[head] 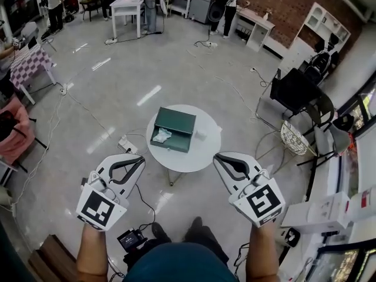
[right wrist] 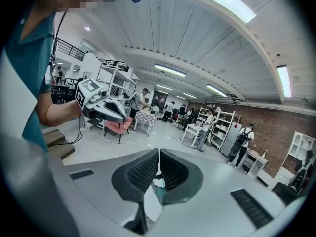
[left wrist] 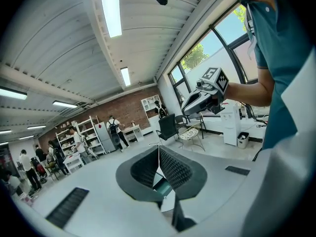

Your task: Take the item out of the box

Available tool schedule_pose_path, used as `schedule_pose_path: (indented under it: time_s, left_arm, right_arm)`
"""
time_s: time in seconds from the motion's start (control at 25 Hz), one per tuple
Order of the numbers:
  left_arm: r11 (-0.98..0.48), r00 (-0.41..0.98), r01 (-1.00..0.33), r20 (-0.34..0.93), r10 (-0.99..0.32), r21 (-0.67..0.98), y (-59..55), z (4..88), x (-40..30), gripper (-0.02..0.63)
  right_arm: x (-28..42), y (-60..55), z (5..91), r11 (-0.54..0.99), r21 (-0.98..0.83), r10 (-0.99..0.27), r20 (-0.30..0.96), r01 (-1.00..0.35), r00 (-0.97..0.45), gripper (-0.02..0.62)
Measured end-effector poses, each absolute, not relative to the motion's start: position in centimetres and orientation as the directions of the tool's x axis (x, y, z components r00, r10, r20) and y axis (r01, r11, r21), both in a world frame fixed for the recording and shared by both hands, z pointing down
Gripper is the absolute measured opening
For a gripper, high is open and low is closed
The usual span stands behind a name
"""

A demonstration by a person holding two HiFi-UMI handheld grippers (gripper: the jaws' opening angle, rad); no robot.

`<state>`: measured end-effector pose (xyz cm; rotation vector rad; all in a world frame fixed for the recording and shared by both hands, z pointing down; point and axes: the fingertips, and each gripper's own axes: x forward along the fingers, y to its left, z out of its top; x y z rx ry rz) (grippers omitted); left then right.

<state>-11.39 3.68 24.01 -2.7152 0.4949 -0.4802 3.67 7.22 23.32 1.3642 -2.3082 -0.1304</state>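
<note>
On the small round desk (head: pixel 207 153) sits the box (head: pixel 177 124); left claw (head: pixel 137 158) and right claw (head: pixel 219 157), shut and empty, could shove it off.

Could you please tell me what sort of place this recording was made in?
Probably a large open lab or workshop: a brick wall lined with white shelving, scattered worktables with people standing at them, and cables trailing across the polished floor.

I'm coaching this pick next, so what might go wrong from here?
Both the left gripper and right gripper are shut, so either would likely bump the white item in the green box unless opened first. Nothing steadies the box on the small round table, so it might slide.
</note>
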Motion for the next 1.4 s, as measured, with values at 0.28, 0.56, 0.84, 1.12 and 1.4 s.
schedule_pose_path:
  time_s: [0.28, 0.56, 0.84, 1.12, 1.4]
  left_arm:
    - [-0.857, 0.833, -0.358, 0.286, -0.473, -0.371, 0.0, 25.3, -13.4, 0.023]
    - [-0.811, 0.764, -0.456, 0.306, -0.568, -0.367, -3.4, 25.9, -11.1, 0.023]
    - [-0.782, 0.719, -0.513, 0.320, -0.617, -0.354, -7.1, 26.5, -6.1, 0.023]
    - [-0.747, 0.665, -0.562, 0.343, -0.663, -0.355, -9.7, 27.7, -1.6, 0.023]
    - [-0.735, 0.634, -0.577, 0.373, -0.678, -0.355, -11.4, 29.0, 1.3, 0.023]
  right_arm:
    - [2.7, 1.2, 24.2, 0.577, 0.296, -0.809, 0.330, -0.761, -0.486, 0.040]
    - [4.4, -4.3, 25.4, 0.682, 0.270, -0.729, 0.329, -0.680, -0.600, 0.040]
    - [8.9, -9.2, 25.9, 0.735, 0.263, -0.677, 0.329, -0.625, -0.658, 0.040]
    - [13.1, -12.8, 27.3, 0.782, 0.247, -0.623, 0.318, -0.572, -0.714, 0.040]
    - [15.8, -15.2, 28.8, 0.802, 0.227, -0.598, 0.312, -0.553, -0.738, 0.040]
